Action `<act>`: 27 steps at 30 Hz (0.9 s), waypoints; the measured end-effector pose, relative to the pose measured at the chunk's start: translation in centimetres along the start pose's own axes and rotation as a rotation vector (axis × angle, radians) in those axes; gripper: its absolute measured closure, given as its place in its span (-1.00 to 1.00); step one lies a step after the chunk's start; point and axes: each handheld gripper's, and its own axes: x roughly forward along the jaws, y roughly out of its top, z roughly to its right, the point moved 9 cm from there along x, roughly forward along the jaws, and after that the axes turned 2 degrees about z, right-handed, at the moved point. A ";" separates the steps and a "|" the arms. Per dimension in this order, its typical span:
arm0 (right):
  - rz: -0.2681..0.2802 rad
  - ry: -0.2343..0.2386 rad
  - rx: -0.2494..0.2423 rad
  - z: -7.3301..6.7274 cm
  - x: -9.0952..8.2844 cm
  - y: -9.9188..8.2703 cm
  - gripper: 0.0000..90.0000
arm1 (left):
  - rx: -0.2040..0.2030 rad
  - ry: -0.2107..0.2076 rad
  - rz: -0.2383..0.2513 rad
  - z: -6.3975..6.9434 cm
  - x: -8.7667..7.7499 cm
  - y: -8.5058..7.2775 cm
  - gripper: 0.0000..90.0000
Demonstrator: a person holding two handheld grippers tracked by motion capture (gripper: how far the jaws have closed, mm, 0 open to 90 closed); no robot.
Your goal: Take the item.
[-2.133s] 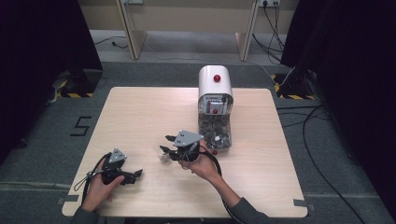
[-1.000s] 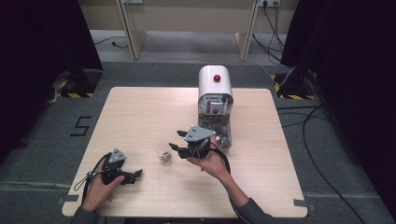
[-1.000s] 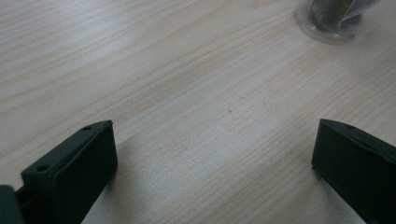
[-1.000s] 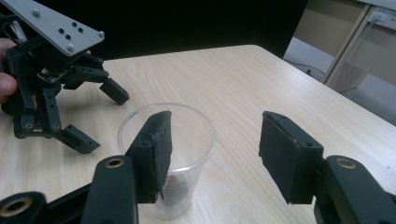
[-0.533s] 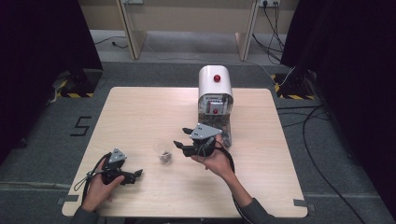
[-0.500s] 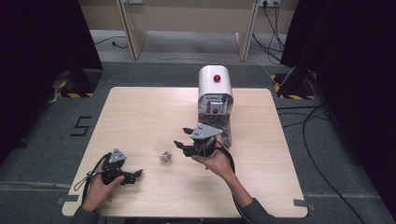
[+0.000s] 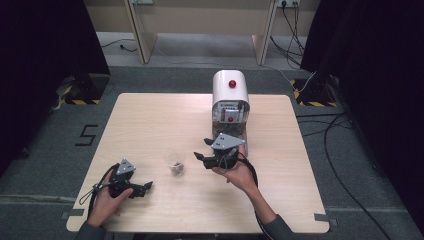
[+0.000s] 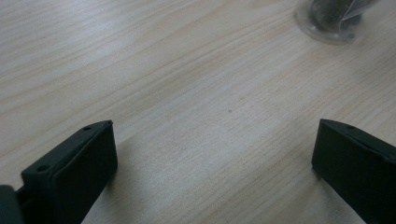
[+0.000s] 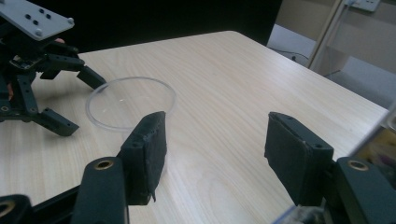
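Observation:
A small clear plastic cup (image 7: 176,165) with a few dark pieces in its bottom stands on the wooden table (image 7: 150,125), between the two grippers. My right gripper (image 7: 202,159) is open just right of the cup and apart from it, in front of a white dispenser (image 7: 230,100) with a red button. In the right gripper view the cup's rim (image 9: 130,102) lies beyond my open right gripper (image 9: 215,154), with the left gripper (image 9: 85,105) behind it. My left gripper (image 7: 145,187) rests open near the front left; its own view has the cup's base (image 8: 329,21) ahead of it (image 8: 215,154).
The dispenser's clear lower part (image 9: 380,140) is close at the right gripper's right side. Cables (image 7: 340,150) run over the grey floor to the right of the table. Dark curtains hang on both sides.
My right gripper has let go of the cup and drawn back to the right, toward the dispenser. The cup stays standing on the table. The left gripper has not moved.

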 end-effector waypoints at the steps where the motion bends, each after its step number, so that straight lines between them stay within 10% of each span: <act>1: 0.002 -0.001 0.002 0.2 -0.1 -0.1 -0.13 | 0.000 0.001 0.000 0.0 0.0 0.0 -1.00; 27: -0.033 -0.089 0.062 3.7 -3.9 -2.7 -0.26 | 0.000 0.000 0.000 0.0 0.0 0.0 -1.00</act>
